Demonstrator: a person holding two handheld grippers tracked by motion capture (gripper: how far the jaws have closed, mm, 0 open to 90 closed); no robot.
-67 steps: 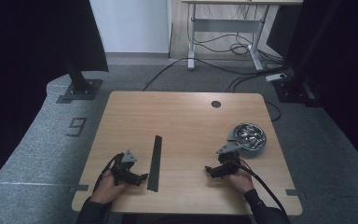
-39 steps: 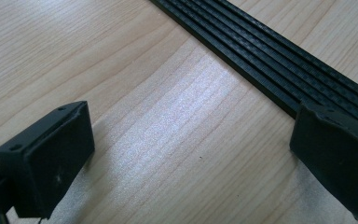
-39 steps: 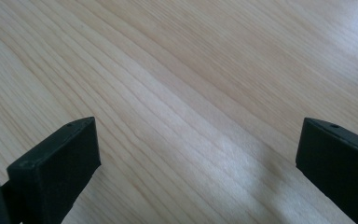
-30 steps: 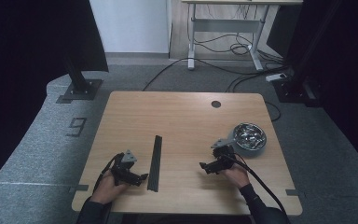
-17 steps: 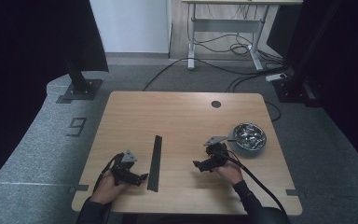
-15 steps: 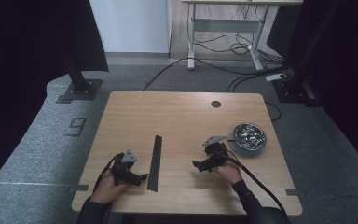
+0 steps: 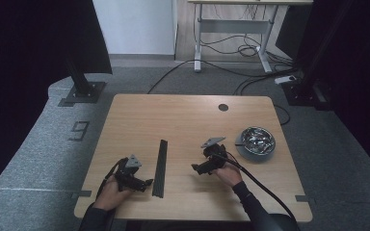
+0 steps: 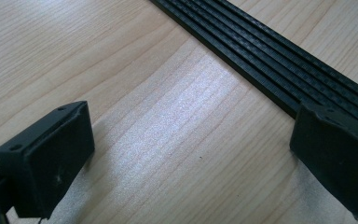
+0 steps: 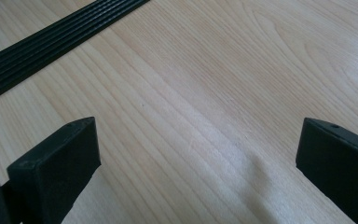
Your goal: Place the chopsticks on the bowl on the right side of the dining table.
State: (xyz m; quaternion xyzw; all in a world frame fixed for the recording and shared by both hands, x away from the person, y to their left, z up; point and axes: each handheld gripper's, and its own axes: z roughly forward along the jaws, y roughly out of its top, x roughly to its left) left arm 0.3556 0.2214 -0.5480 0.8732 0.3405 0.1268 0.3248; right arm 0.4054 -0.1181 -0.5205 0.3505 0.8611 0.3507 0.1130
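A long black ribbed strip (image 7: pixel 160 167) lies lengthwise on the wooden table (image 7: pixel 183 120), left of centre. My left gripper (image 7: pixel 147 183) rests low on the table just left of the strip's near end, jaws wide open with bare wood between them. In the left gripper view the black ribbed strip (image 8: pixel 270 60) runs diagonally past the right jaw. My right gripper (image 7: pixel 196 168) hovers to the right of the strip, open and pointing toward it. The right gripper view has the black strip (image 9: pixel 51 46) at upper left, beyond the open jaws.
A shiny metal bowl (image 7: pixel 255 141) holding small metal parts sits at the table's right side, behind my right hand. A round cable hole (image 7: pixel 223 107) marks the far edge. Cables trail from both grippers toward the near edge.
My right gripper has moved left from beside the bowl toward the table's middle, closer to the strip. The left gripper and the strip have stayed put.
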